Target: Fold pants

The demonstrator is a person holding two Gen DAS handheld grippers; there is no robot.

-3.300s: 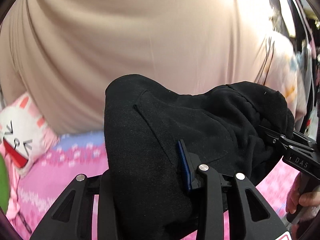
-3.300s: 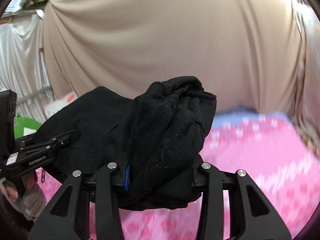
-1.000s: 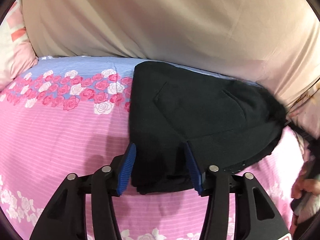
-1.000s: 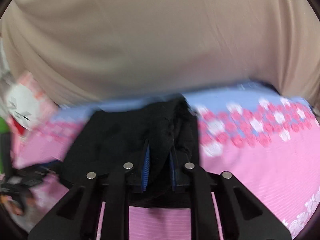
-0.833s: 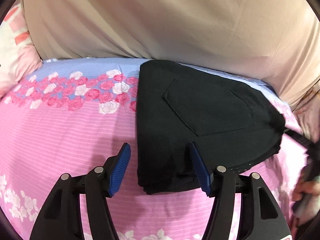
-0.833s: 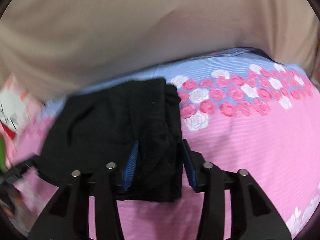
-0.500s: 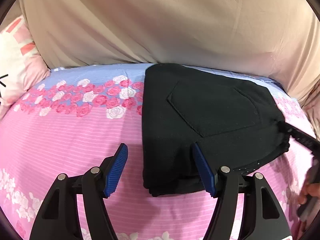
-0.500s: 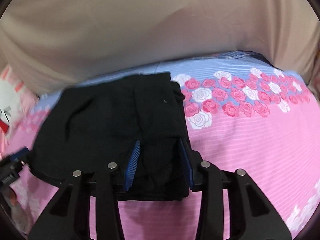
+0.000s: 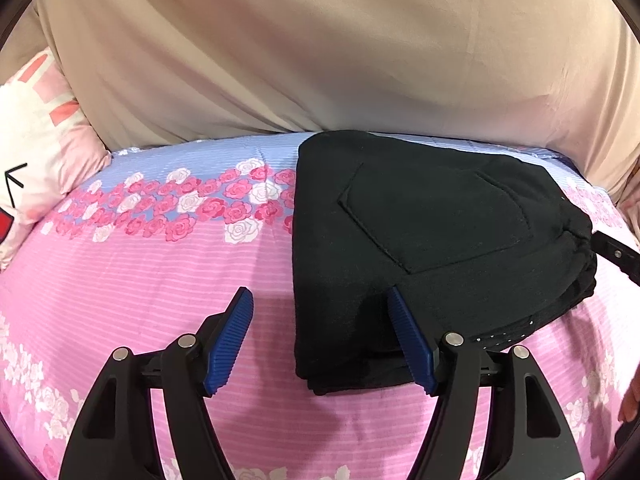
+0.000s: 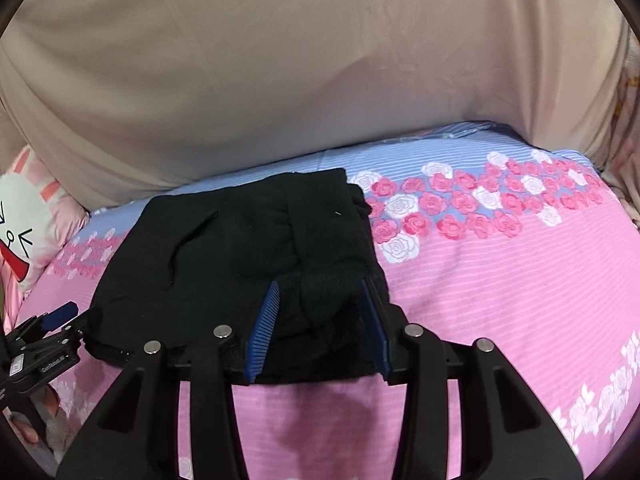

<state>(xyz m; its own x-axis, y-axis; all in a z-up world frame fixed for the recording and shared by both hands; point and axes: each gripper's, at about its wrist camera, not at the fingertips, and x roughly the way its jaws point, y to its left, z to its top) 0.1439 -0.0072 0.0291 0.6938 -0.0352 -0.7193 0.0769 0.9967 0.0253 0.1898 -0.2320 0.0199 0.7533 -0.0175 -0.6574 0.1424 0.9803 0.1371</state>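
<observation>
The left gripper [image 9: 320, 312] is gaping wide, gripping nothing, straddling the near left corner of the folded black pants [image 9: 420, 240], which are lying on the pink rose-print bedsheet [image 9: 140, 280], while the right gripper [image 10: 322, 300] is hanging released, its blue pads flanking the bundle's right edge.

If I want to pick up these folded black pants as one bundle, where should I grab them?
Probably the thick stacked near edge of the black pants, coming in low from the front. The layers there lie flat on the bed sheet, so one finger could slide under the whole stack.
</observation>
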